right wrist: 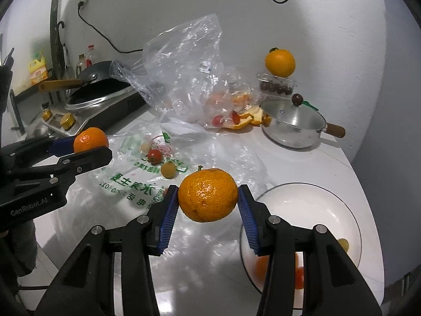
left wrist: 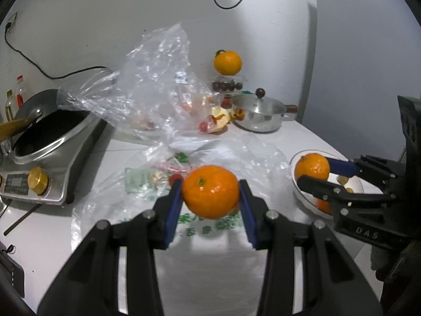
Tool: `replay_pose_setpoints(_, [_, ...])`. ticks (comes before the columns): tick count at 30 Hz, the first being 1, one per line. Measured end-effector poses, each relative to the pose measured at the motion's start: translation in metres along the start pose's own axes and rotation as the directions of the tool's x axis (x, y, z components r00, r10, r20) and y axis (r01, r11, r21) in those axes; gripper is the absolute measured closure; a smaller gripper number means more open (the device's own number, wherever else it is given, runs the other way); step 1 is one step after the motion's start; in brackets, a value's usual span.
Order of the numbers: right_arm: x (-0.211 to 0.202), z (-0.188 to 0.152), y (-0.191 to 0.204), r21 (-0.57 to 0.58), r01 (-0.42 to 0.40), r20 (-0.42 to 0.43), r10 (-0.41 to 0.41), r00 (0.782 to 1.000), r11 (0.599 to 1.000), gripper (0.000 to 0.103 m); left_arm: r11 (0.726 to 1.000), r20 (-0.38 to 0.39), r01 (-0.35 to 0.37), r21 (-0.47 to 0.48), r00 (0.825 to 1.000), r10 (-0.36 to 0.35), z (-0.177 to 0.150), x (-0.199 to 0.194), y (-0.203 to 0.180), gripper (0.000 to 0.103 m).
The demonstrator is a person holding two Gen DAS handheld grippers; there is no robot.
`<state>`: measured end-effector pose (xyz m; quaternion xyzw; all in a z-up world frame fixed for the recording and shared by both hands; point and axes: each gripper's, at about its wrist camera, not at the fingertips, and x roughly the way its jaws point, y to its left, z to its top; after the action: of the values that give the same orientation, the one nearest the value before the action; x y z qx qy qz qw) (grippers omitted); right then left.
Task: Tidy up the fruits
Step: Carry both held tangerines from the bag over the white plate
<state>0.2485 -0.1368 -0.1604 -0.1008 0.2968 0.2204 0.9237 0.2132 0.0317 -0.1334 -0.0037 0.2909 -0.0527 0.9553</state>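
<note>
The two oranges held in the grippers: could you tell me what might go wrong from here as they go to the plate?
1. Each orange is pinched only at its sides, in the left gripper and the right gripper; a round fruit could slip out.
2. The white plate is shallow and already holds fruit, so a dropped orange may roll off.
3. The grippers are close together and could bump over the plate.

Your left gripper [left wrist: 210,197] holds one mandarin [left wrist: 210,191] above the printed bag [left wrist: 205,226]; your right gripper [right wrist: 208,197] holds another [right wrist: 208,195] to its right, beside the bowl [right wrist: 329,202]. Ahead lie the clear bag [left wrist: 147,84] and pot [left wrist: 259,115]; the cooker [left wrist: 44,147] stands far left.
</note>
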Motion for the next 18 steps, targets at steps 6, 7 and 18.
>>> replay_pose_setpoints(6, [-0.009, -0.006, -0.018, 0.025, 0.0, 0.016, -0.001, 1.0, 1.0, 0.055, 1.0, 0.012, 0.017, 0.021, 1.0, -0.017, 0.003, -0.002, -0.024, 0.061])
replay_pose_setpoints(7, [-0.011, -0.006, -0.021, 0.028, 0.002, 0.021, -0.002, 1.0, 1.0, 0.055, 1.0, 0.012, 0.02, 0.024, 1.0, -0.02, 0.004, -0.001, -0.027, 0.061])
replay_pose_setpoints(18, [-0.028, -0.025, -0.066, 0.071, 0.04, 0.041, -0.043, 0.998, 0.997, 0.055, 0.997, -0.012, 0.063, 0.055, 0.998, -0.062, 0.008, 0.016, -0.073, 0.061])
